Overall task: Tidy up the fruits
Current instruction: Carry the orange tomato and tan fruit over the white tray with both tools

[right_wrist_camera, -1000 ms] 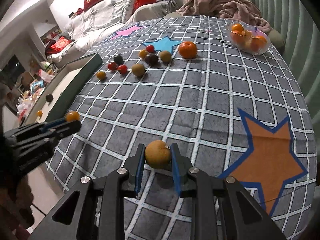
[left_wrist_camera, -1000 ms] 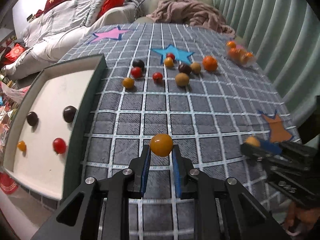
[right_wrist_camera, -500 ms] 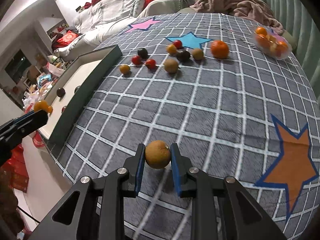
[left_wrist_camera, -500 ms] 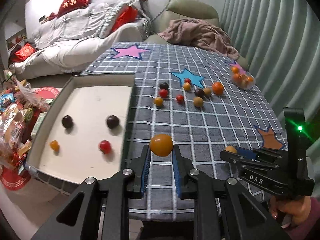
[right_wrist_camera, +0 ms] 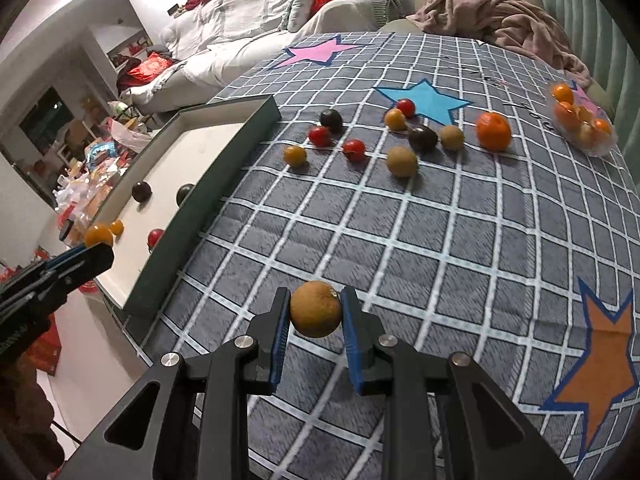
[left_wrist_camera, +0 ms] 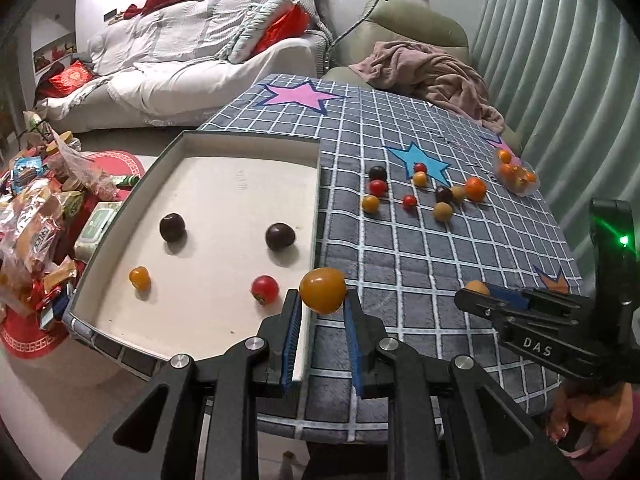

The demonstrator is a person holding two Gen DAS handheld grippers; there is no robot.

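**Carrying fruit to the tray, one piece in each gripper**

A yellow-orange cherry tomato (left_wrist_camera: 322,295) is held between the blue pads of the left gripper (left_wrist_camera: 320,312), whose jaws are closed only as far as the fruit allows. It is poised over the near right wall of the white tray (left_wrist_camera: 240,136), not yet inside it. A brown, rough-skinned round fruit (right_wrist_camera: 316,309) is clamped in the same manner by the right gripper (right_wrist_camera: 314,320), above the checked tablecloth (right_wrist_camera: 460,248) and well to the right of the tray.

Within the tray, two dark plums (left_wrist_camera: 173,227), a red tomato (left_wrist_camera: 265,289) and a small orange tomato (left_wrist_camera: 139,277) are already laid out, apart from one another. More fruit is left in a loose cluster (left_wrist_camera: 416,194) beyond the tray's far right corner, with a clear bowl of small oranges (left_wrist_camera: 515,174) farther off still.

The delivery step is judged to be in hand. The next move would call for the left gripper to be shifted over the tray's bare floor, lowered close to it, and opened gently so that the tomato is not sent rolling into its neighbours; the brown fruit would then need to be brought across.
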